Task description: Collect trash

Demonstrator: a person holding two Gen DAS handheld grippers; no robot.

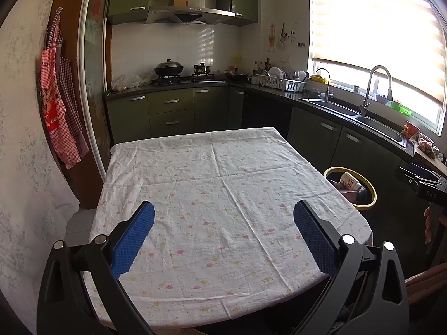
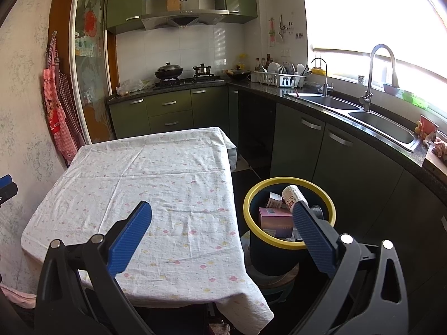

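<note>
One bin [image 2: 289, 244], one white cup [image 2: 292, 194] and two boxes [image 2: 275, 219] are being shown; one table [image 2: 134, 184] is being seen.

I saw the table [image 1: 223, 184] bare; the bin [image 2: 252, 192] beside it was open-topped, boxes [image 2: 275, 217] heaped inside

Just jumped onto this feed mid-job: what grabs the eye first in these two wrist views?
The table under its wrinkled floral cloth fills the middle of both views, with nothing lying on it. To its right on the floor stands the yellow-rimmed trash bin, already holding a pink box and a white bottle. Both the left gripper and the right gripper are wide open and hold nothing.
</note>
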